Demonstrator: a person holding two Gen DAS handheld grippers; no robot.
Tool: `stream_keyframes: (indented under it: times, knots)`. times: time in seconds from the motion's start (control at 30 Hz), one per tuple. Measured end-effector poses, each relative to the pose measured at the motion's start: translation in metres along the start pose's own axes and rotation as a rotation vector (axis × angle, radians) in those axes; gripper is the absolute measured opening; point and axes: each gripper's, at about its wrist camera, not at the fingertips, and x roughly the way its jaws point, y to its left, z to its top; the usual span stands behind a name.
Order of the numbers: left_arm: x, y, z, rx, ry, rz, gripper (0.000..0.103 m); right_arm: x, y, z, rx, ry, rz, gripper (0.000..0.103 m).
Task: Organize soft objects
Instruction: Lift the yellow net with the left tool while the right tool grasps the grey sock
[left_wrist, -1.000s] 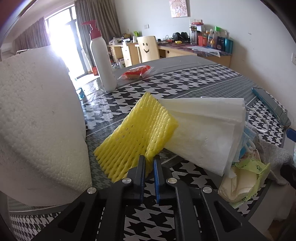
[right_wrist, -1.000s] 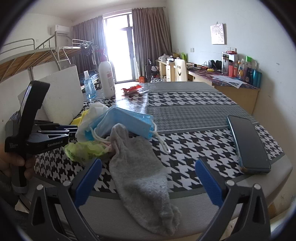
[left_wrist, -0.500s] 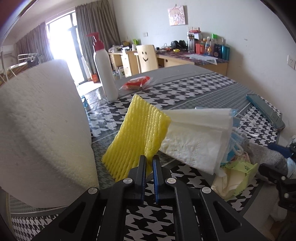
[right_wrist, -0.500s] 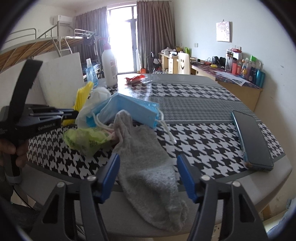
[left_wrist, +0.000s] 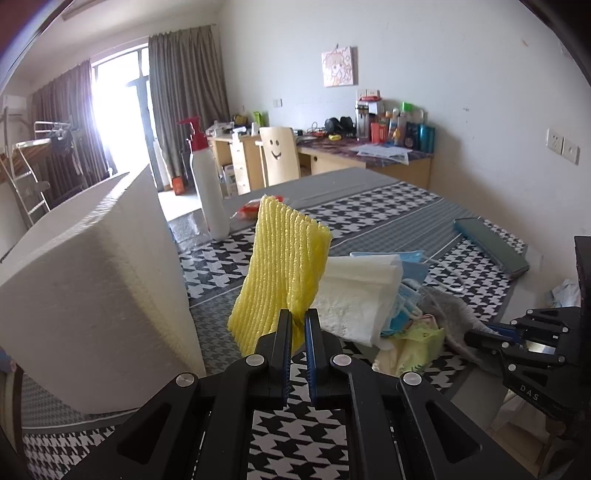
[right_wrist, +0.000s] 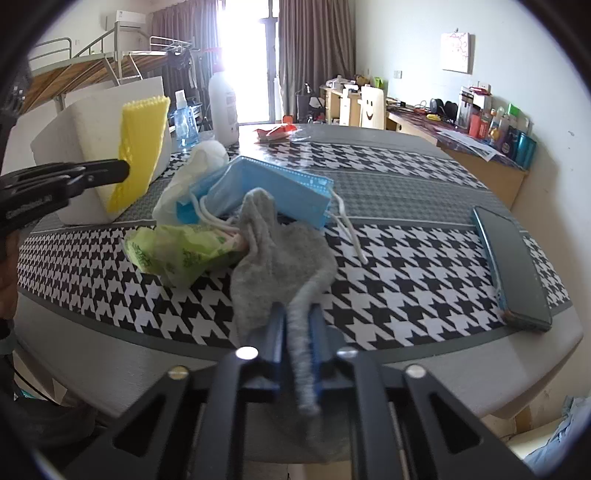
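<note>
My left gripper (left_wrist: 297, 317) is shut on a yellow foam net sleeve (left_wrist: 284, 269) and holds it upright above the table; it also shows in the right wrist view (right_wrist: 138, 147). My right gripper (right_wrist: 299, 314) is shut on a grey sock (right_wrist: 284, 254) at the table's near edge. Beside the sock lie a blue face mask (right_wrist: 269, 188), a white tissue (right_wrist: 192, 173) and a green plastic bag (right_wrist: 177, 247). The same pile shows in the left wrist view, with the white tissue (left_wrist: 354, 302) on top.
A white foam box (left_wrist: 92, 280) stands at the left on the houndstooth table (right_wrist: 406, 258). A white pump bottle (left_wrist: 208, 192), a small spray bottle (right_wrist: 183, 122) and a red packet (right_wrist: 275, 131) stand further back. A phone (right_wrist: 513, 266) lies at the right edge.
My left gripper has lifted the yellow net sleeve up off the pile. My right gripper has moved in and closed from wide open onto the grey sock.
</note>
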Motion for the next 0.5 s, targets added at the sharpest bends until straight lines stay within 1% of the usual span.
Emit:
stream_keyframes:
  times: [0.3, 0.5]
  knots:
    - [-0.014, 0.005, -0.009, -0.021, -0.020, -0.008, 0.007, -0.030, -0.002, 0.009, 0.053, -0.068, 0.012, 0.011]
    - [-0.024, 0.010, -0.010, -0.030, -0.042, -0.001, 0.007, -0.049, 0.003, 0.020, 0.059, -0.125, 0.011, 0.010]
